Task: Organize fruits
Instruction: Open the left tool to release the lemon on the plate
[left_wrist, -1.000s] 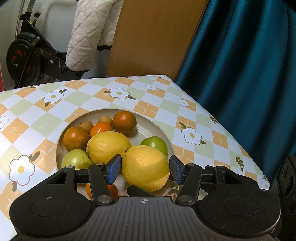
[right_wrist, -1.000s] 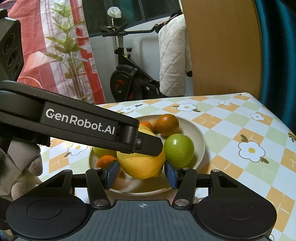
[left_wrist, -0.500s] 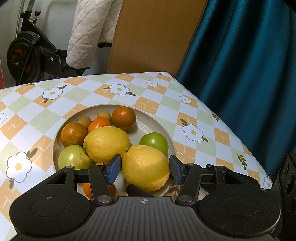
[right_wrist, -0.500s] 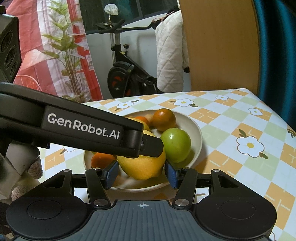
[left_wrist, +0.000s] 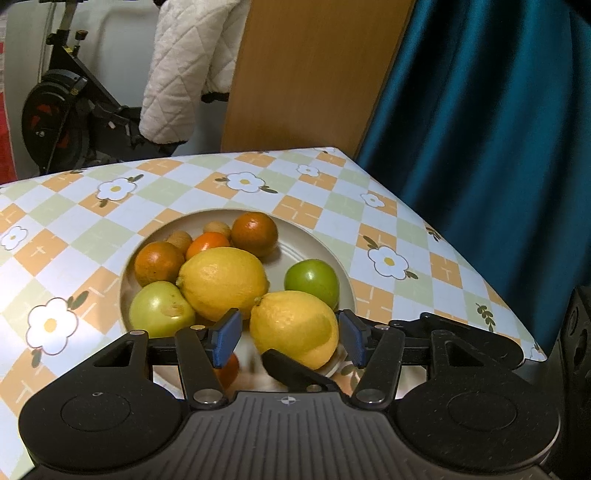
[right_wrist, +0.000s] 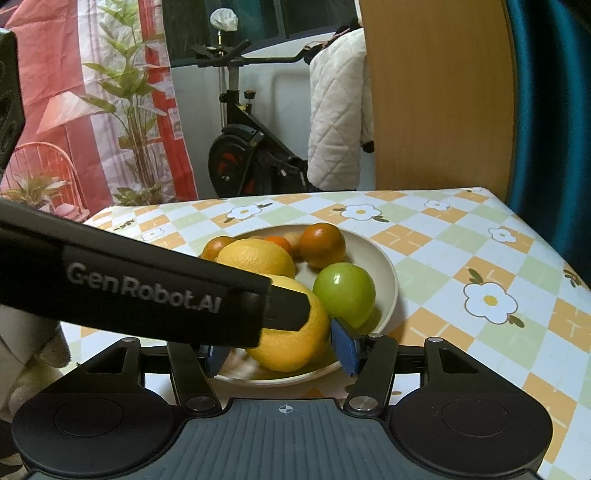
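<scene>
A beige plate (left_wrist: 343, 266) on the checked tablecloth holds two lemons, two green apples, oranges and small brown fruits. The near lemon (left_wrist: 295, 325) lies at the plate's front rim between the blue pads of my left gripper (left_wrist: 290, 339), which stands open with a slim gap on the left side. In the right wrist view the same lemon (right_wrist: 295, 347) sits between the jaws of my right gripper (right_wrist: 280, 352). Those jaws are opening, and the right pad stands off the peel. The left gripper's finger (right_wrist: 284, 310) crosses over the lemon and hides the right gripper's left pad.
A green apple (right_wrist: 343, 291) lies just right of the lemon, and the second lemon (left_wrist: 221, 282) sits behind it. The table's edge (left_wrist: 461, 258) runs along a teal curtain. A wooden panel, an exercise bike and a white quilted jacket stand beyond the table.
The right gripper's jaws have widened and its right pad has come off the lemon. The left gripper's finger sits lower across the lemon in the right wrist view.
</scene>
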